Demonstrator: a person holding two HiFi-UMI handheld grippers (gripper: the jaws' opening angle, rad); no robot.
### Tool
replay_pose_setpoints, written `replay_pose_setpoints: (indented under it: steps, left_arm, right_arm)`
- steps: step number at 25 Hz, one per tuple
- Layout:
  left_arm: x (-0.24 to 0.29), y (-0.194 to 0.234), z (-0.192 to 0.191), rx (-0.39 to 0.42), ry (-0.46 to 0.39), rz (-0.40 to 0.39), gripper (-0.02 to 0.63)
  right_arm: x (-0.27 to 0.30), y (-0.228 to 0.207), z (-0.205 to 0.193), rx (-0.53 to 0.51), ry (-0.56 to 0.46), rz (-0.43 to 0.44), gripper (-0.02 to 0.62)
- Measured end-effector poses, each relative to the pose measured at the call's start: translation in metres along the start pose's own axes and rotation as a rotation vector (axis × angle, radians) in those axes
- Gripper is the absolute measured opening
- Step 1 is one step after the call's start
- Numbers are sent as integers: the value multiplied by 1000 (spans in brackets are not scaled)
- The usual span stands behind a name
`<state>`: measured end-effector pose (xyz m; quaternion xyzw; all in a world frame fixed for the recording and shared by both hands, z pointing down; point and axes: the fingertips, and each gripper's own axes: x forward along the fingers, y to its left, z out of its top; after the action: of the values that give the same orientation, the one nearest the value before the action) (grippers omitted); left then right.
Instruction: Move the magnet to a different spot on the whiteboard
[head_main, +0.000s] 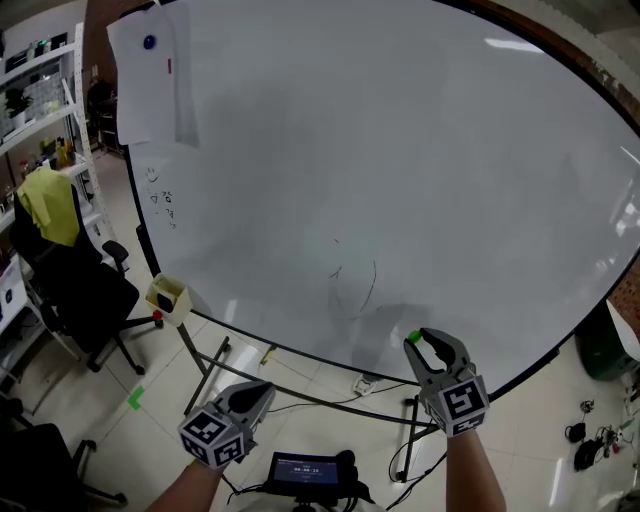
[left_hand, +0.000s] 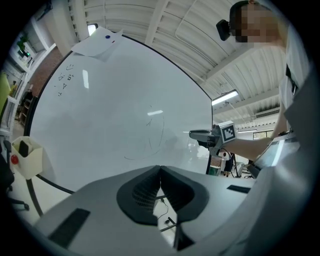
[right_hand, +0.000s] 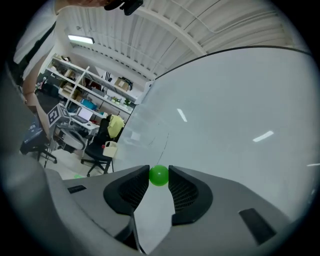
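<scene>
A small round green magnet (head_main: 414, 336) (right_hand: 159, 175) sits pinched between the tips of my right gripper (head_main: 417, 340) (right_hand: 159, 177), which is shut on it. It hovers just in front of the lower part of the big whiteboard (head_main: 380, 150) (right_hand: 240, 115), near some faint pen curves (head_main: 358, 285); whether it touches the board I cannot tell. My left gripper (head_main: 262, 386) (left_hand: 160, 169) hangs low at the left, below the board's bottom edge, jaws shut and empty. The left gripper view also catches the right gripper (left_hand: 197, 134) against the board.
A white paper sheet (head_main: 150, 75) is pinned at the board's top left by a blue magnet (head_main: 149, 42). A cream box (head_main: 167, 297) hangs at the lower left edge. A black office chair (head_main: 75, 285), shelves (head_main: 40, 110), stand legs (head_main: 205, 365) and a screen device (head_main: 305, 468) are below.
</scene>
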<state>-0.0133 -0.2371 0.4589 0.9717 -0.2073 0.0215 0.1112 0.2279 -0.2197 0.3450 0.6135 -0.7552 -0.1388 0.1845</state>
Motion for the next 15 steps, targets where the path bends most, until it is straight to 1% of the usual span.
replay_pose_setpoints:
  steps: [5, 11, 15]
  left_arm:
    - [-3, 7, -3, 6, 10, 2, 28]
    - [-3, 17, -10, -16, 14, 13, 28]
    - [-1, 24, -17, -31, 22, 16, 28]
  right_arm:
    - [13, -17, 6, -68, 22, -31, 152]
    - [26, -41, 12, -148, 54, -89, 152]
    - [37, -48, 5, -266, 124, -135, 152]
